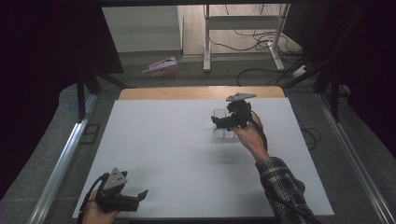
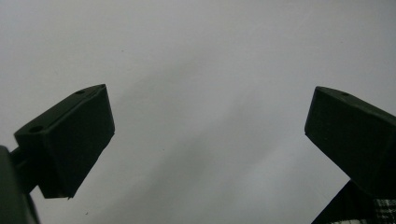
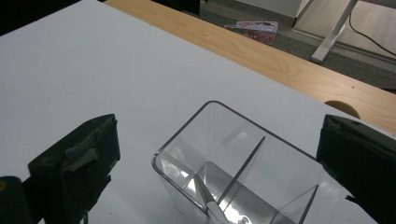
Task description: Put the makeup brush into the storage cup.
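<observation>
Left gripper [image 1: 140, 195] rests low at the near left edge, held in the left hand [image 1: 95, 212], jaws wide apart, pointing right. Right gripper [image 1: 215, 122] sits far right of centre, right hand [image 1: 247, 135] raised on a plaid-sleeved forearm [image 1: 280, 186], jaws wide apart, pointing left.

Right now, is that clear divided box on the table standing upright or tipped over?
Upright. The clear divided box sits with its open top facing up, dividers standing vertical, between the right gripper's open jaws.
</observation>
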`<state>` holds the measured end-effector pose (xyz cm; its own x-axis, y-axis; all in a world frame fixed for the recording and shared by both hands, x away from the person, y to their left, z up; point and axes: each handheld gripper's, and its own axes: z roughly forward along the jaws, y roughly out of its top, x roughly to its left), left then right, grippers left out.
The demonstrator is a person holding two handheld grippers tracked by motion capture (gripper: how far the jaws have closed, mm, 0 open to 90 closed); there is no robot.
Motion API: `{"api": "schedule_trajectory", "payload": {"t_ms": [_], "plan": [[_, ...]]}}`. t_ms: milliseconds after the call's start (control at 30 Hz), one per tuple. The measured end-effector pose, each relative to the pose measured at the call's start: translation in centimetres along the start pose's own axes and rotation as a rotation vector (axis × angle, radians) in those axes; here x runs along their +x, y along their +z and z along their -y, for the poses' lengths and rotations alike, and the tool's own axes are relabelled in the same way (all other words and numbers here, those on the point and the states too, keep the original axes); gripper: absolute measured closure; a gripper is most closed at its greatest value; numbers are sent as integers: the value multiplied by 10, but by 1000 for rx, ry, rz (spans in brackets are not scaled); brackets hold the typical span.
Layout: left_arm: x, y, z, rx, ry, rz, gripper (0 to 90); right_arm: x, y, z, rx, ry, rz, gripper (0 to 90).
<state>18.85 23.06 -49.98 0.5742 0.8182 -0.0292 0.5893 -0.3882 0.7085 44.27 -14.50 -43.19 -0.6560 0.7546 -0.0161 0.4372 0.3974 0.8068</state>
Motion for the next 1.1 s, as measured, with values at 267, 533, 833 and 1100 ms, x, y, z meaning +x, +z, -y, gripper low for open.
{"api": "schedule_trajectory", "payload": {"t_ms": [267,533,833,1100], "plan": [[0,-1,0,-3,-7,-1,15,-2,-7,-1,-2,8,-17,0],[1,-1,0,-8,-12,1,13,-1,-13,2,4,6,-38,7],[2,-2,0,-16,-22,5,8,0,-21,4,14,-2,-51,11],[2,-2,0,-20,-31,4,0,1,-30,6,17,-11,-56,14]]}}
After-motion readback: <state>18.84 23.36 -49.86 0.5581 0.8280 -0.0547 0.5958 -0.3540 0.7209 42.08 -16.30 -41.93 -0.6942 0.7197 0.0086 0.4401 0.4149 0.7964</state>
